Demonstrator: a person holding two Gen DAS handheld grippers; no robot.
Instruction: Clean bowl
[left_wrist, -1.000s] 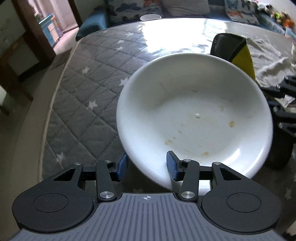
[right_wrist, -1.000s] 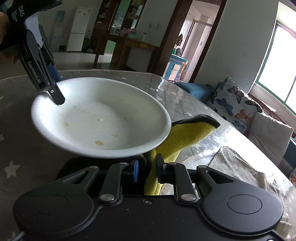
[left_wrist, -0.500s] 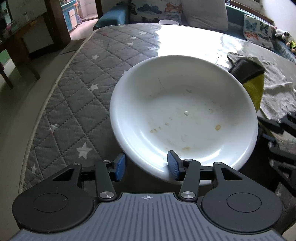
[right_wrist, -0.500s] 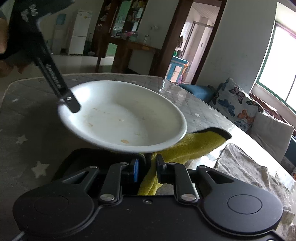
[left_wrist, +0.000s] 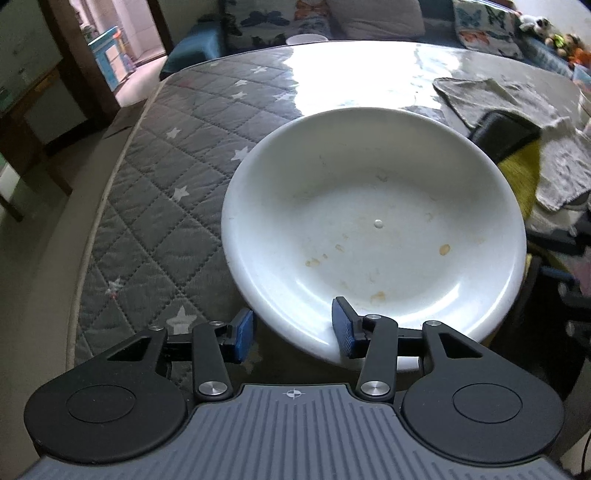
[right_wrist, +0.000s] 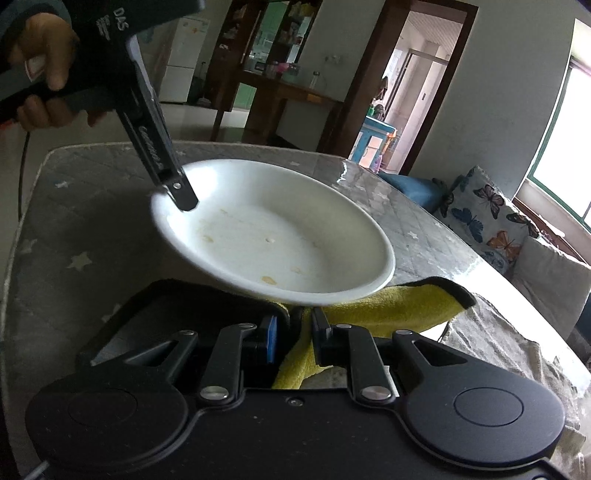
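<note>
Shifted since the earlier frames: bowl (left_wrist: 373, 229), swung away across the right wrist view and tilted.

Bowl: white, shallow, held clear of the quilted table (left_wrist: 155, 206); brown food specks (left_wrist: 444, 249) remain inside.

Left gripper (left_wrist: 291, 330): fingers clamped across the near rim, one inside, one beneath.

Right gripper (right_wrist: 293, 332): fingers pinched on a yellow cloth (right_wrist: 384, 306), below the bowl's edge.

Step judged: bowl presented for wiping. Next: cloth to be lifted over the rim and rubbed across the specks, bowl kept steady.
</note>
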